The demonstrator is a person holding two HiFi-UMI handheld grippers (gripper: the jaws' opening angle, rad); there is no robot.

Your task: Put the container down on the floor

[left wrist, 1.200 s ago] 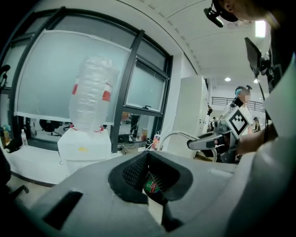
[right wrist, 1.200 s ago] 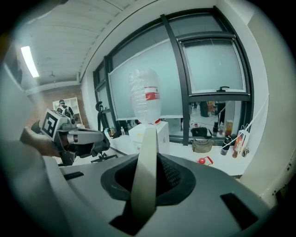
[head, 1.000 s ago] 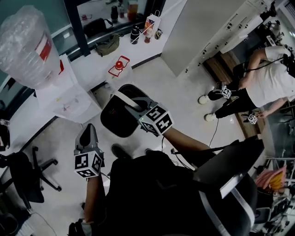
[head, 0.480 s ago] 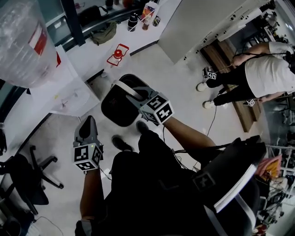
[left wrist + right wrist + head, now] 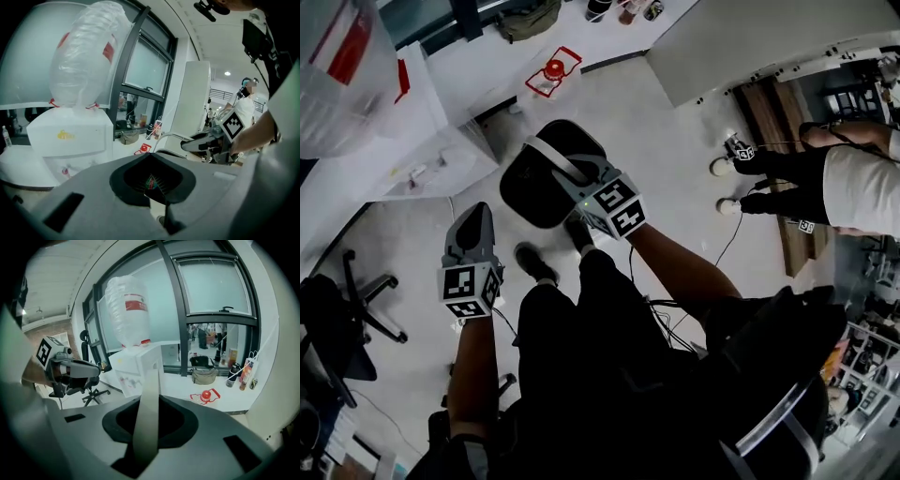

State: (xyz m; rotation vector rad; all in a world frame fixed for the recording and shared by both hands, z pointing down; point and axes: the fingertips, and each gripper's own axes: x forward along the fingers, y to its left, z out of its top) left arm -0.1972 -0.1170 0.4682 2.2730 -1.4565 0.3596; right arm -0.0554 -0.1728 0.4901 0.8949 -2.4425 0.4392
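The head view showed the right gripper (image 5: 574, 178) reaching toward 11 o'clock. It carried the black container (image 5: 530, 192) by its pale handle (image 5: 547, 153), just ahead of the shoes (image 5: 532, 262). Whether the container touched the floor (image 5: 675, 141) could not be told. Only the right gripper view showed the jaws clamped on that handle. The left gripper (image 5: 475, 223) sat at the container's 7 o'clock, apart from it. Its own view showed its jaws together, nothing between them.
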